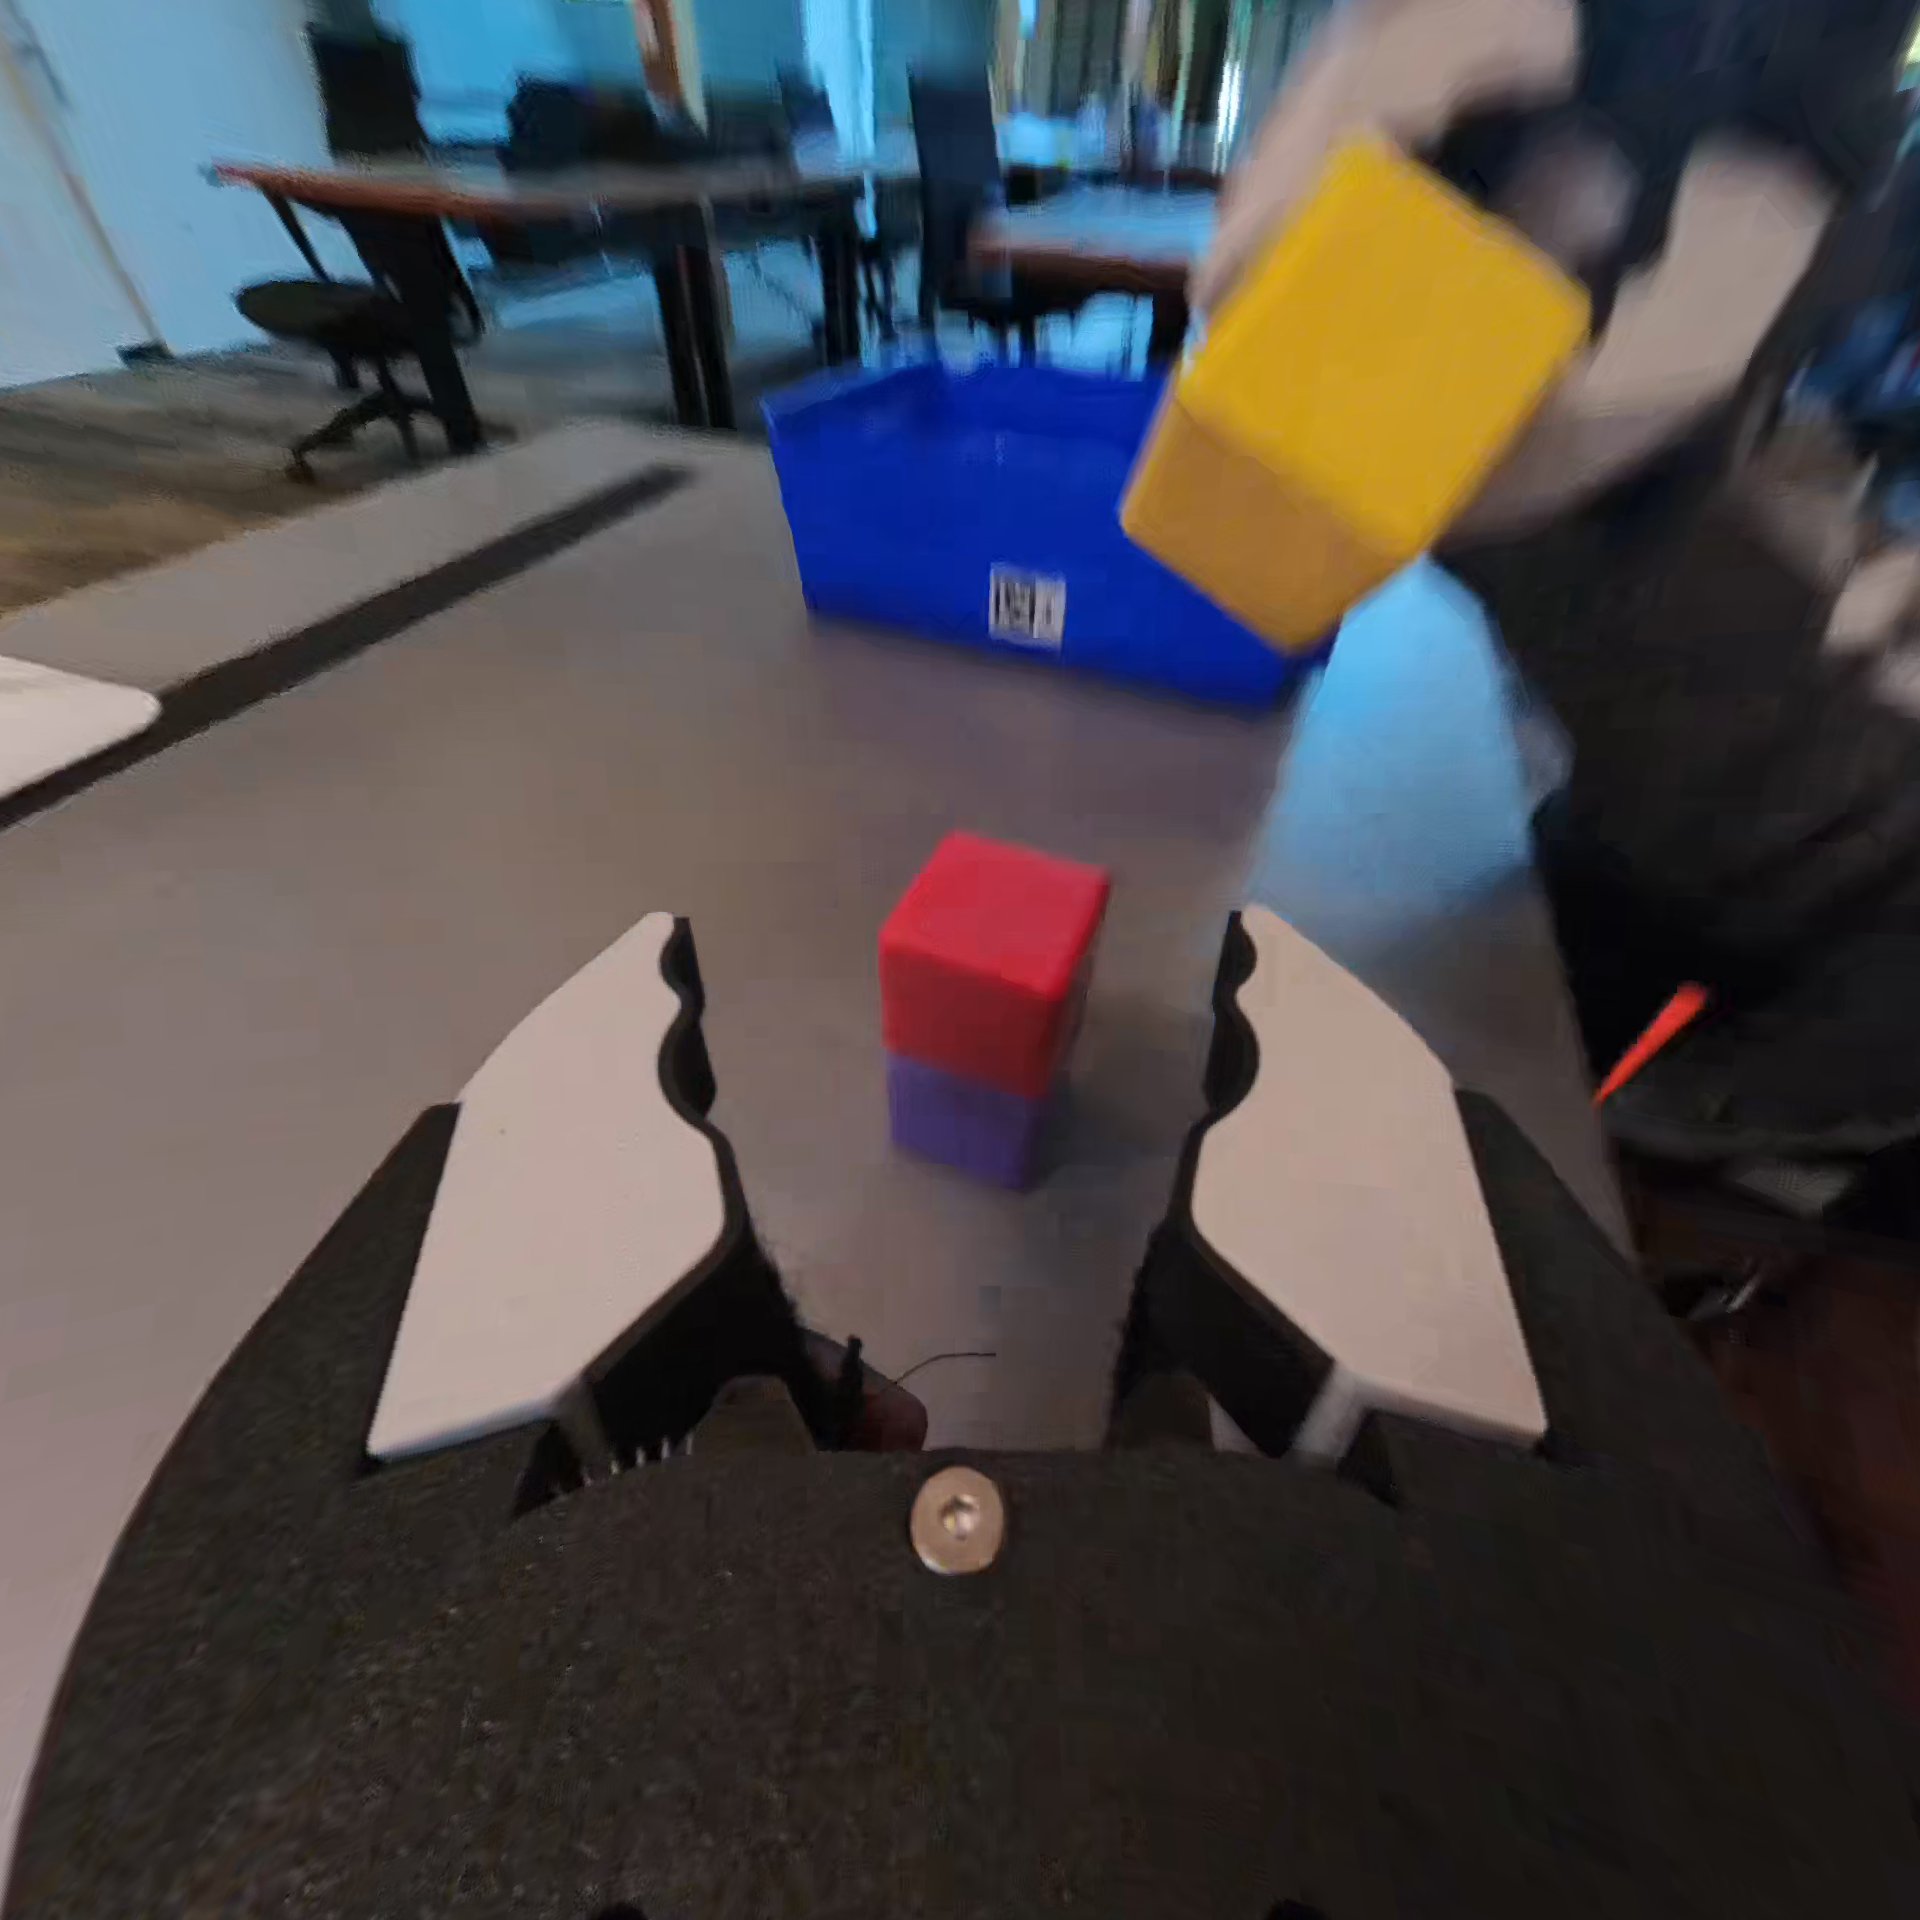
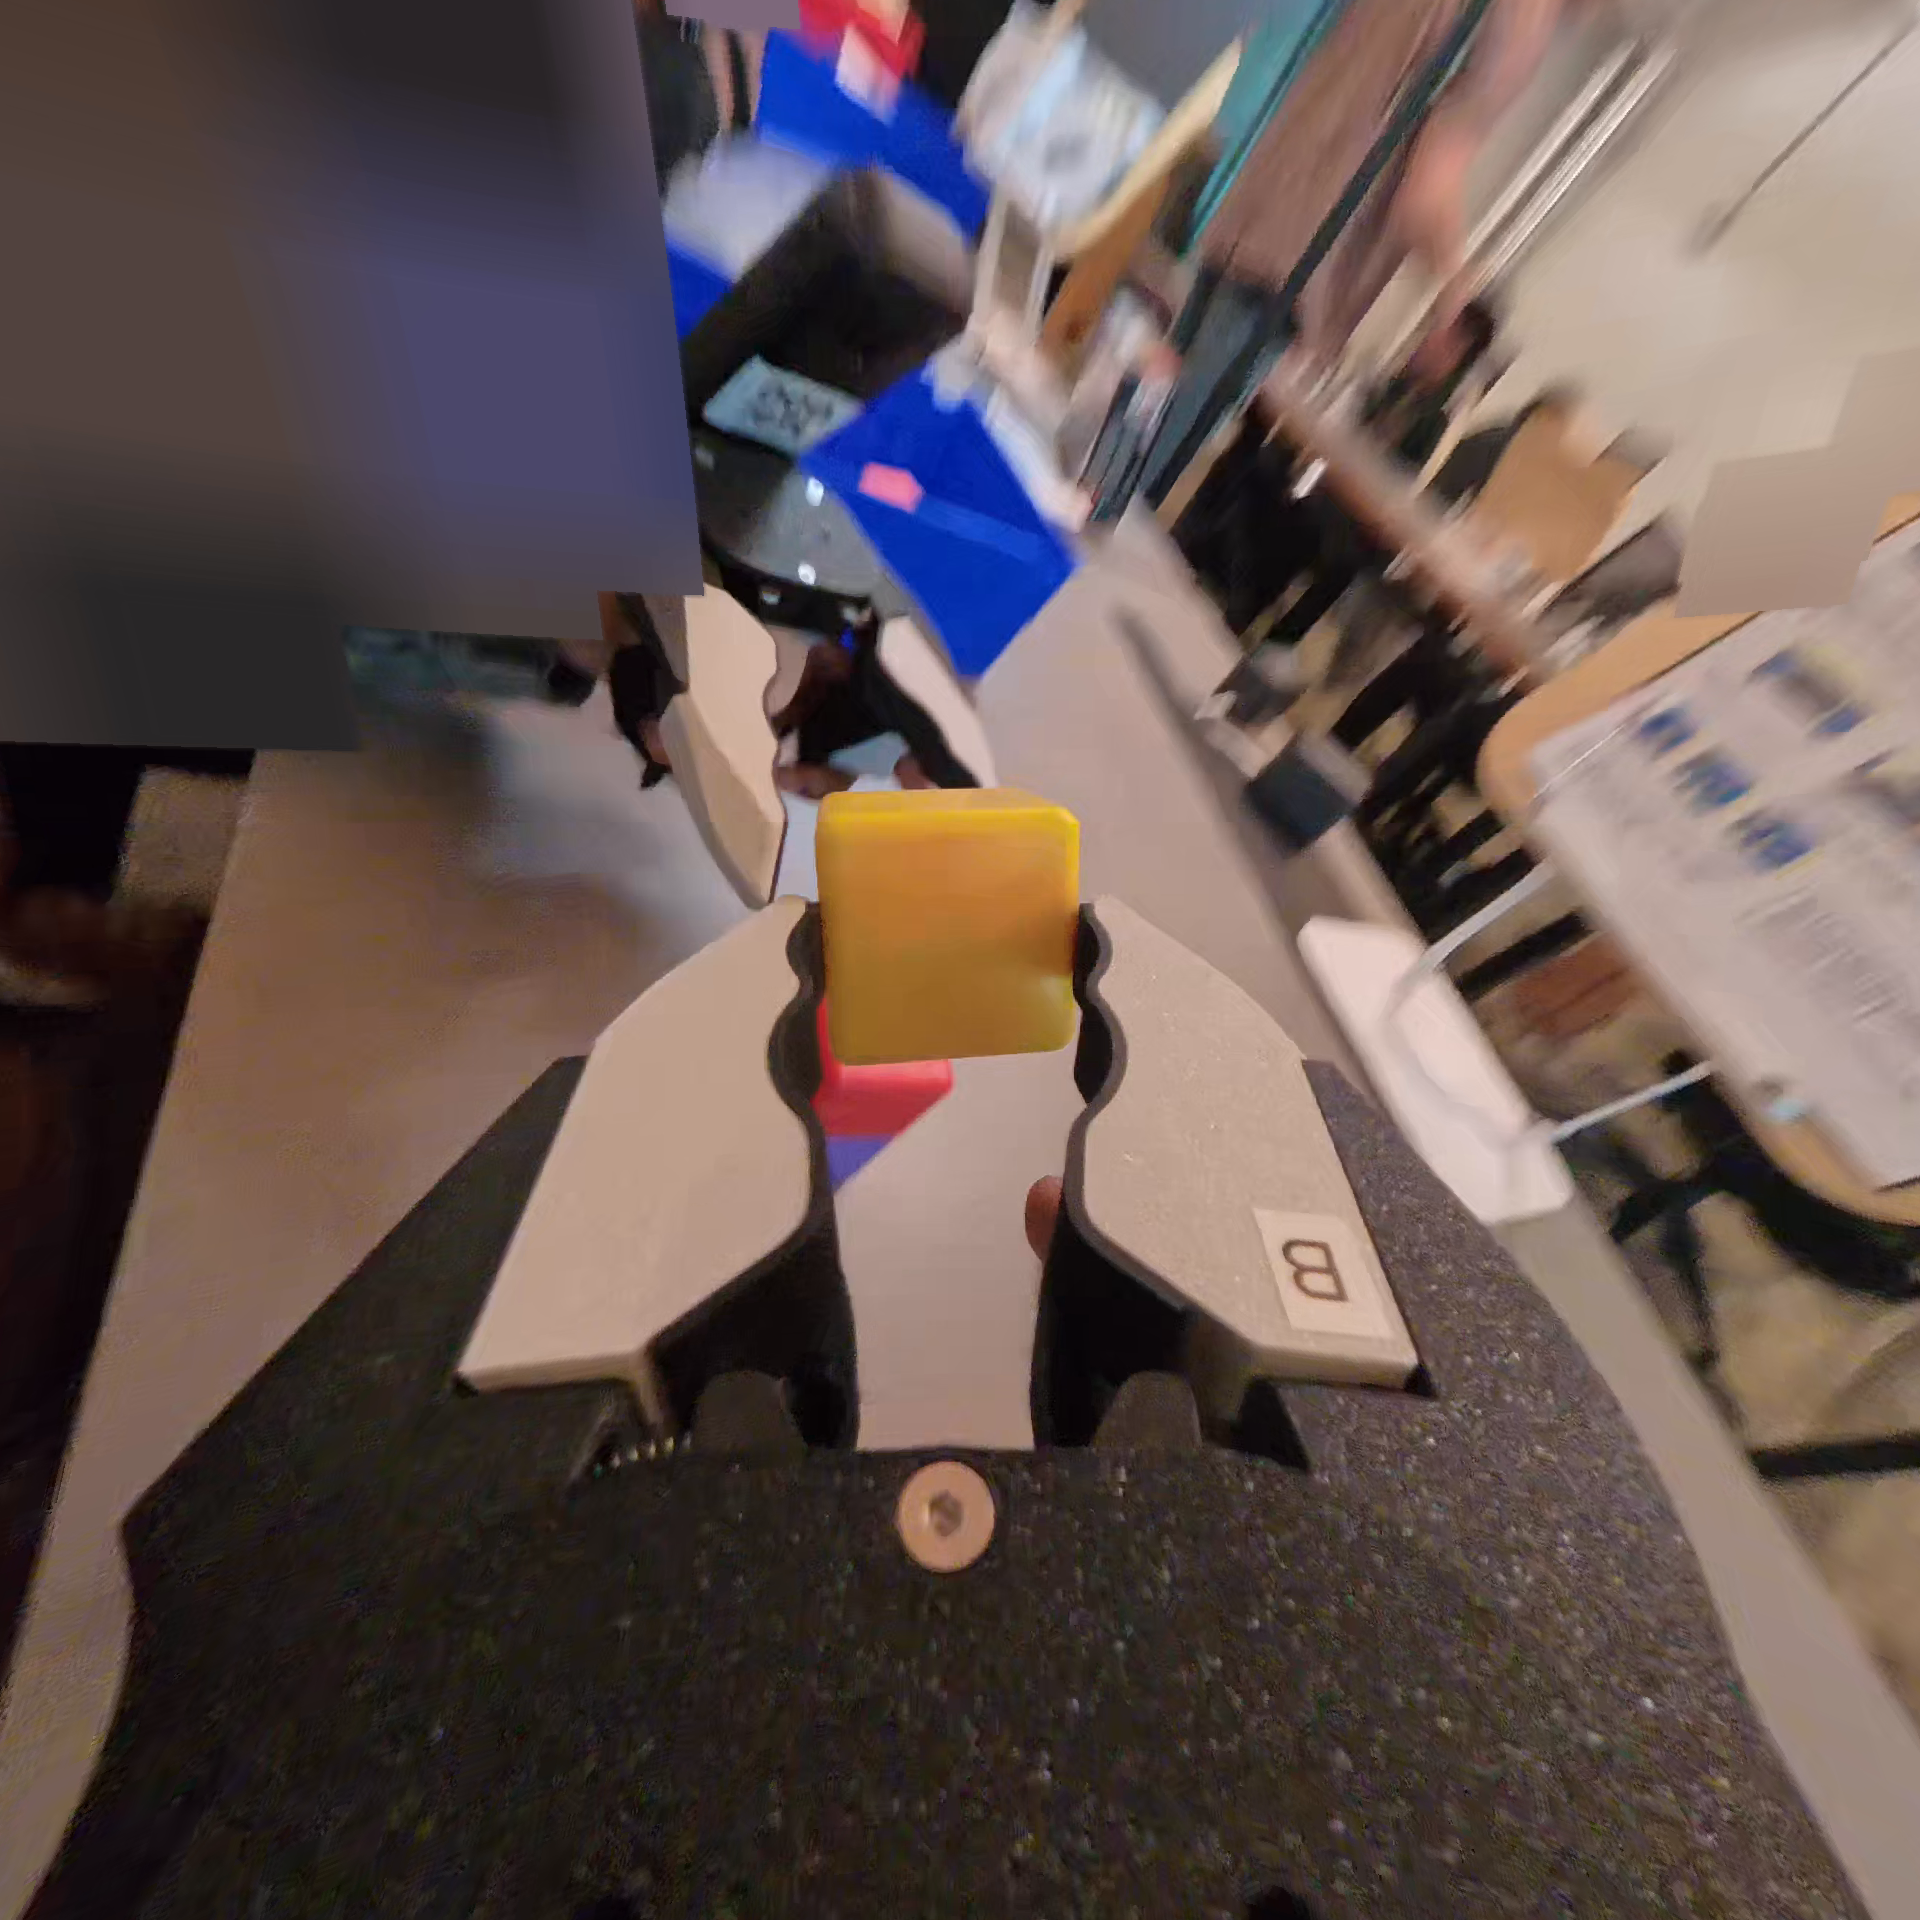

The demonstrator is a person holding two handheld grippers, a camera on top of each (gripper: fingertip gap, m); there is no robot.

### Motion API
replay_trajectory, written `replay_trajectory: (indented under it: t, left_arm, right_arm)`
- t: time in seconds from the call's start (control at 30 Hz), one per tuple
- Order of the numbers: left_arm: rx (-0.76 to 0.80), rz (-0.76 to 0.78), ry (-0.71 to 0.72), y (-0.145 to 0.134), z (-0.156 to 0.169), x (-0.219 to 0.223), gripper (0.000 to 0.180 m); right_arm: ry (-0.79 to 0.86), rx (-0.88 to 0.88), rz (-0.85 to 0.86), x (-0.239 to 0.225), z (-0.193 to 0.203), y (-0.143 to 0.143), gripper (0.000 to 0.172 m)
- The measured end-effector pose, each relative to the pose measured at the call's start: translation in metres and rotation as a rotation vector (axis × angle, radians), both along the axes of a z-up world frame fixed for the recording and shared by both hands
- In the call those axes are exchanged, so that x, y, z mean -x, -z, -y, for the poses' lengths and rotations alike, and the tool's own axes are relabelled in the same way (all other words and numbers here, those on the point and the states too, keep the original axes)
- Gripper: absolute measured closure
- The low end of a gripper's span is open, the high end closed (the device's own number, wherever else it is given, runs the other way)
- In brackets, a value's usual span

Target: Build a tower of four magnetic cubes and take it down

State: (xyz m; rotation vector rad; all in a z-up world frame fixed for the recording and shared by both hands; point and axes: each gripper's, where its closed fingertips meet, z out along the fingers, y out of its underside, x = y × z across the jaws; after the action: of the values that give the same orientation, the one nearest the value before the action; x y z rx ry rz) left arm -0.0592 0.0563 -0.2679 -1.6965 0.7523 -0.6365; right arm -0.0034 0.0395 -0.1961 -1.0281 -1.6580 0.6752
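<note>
A red cube (image 1: 987,956) is stacked on a purple cube (image 1: 961,1127). A yellow cube (image 2: 945,925) is squeezed in the right tool (image 2: 943,940). The left tool (image 1: 956,966) is spread wide, with nothing gripped. Two cubes are left to stack.

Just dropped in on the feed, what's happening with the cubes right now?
A person is stacking cubes with two handheld grippers. The right gripper holds a yellow cube in the air, its pads pressed on both sides. On the grey table a red cube sits on a purple cube, two high. The left gripper is open and empty, just short of that stack. A blue bin stands behind.
</note>
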Motion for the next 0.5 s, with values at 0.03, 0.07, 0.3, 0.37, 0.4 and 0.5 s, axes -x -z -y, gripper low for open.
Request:
replay_trajectory:
  t: [0.03,0.07,0.3,0.37,0.4,0.5]
  left_arm:
    - [0.019,-0.056,0.038,0.014,0.0,-0.008,0.086]
    - [0.032,-0.064,0.076,0.022,0.0,-0.018,0.086]
    - [0.022,-0.136,0.112,0.048,-0.013,-0.036,0.117]
    - [0.041,-0.114,0.112,0.047,-0.014,-0.035,0.129]
    - [0.052,-0.103,0.11,0.047,-0.015,-0.034,0.129]
    - [0.063,-0.09,0.115,0.046,-0.015,-0.034,0.13]
  right_arm:
    - [-0.008,0.03,0.105,0.001,-0.004,0.007,0.125]
    - [-0.018,0.059,0.206,0.004,-0.008,0.013,0.126]
    - [-0.037,0.123,0.749,0.029,-0.029,0.038,0.126]
    - [-0.029,0.11,0.837,0.034,-0.031,0.045,0.126]
    - [-0.021,0.111,0.868,0.036,-0.03,0.048,0.126]
    - [0.025,0.122,0.924,0.039,-0.031,0.053,0.125]
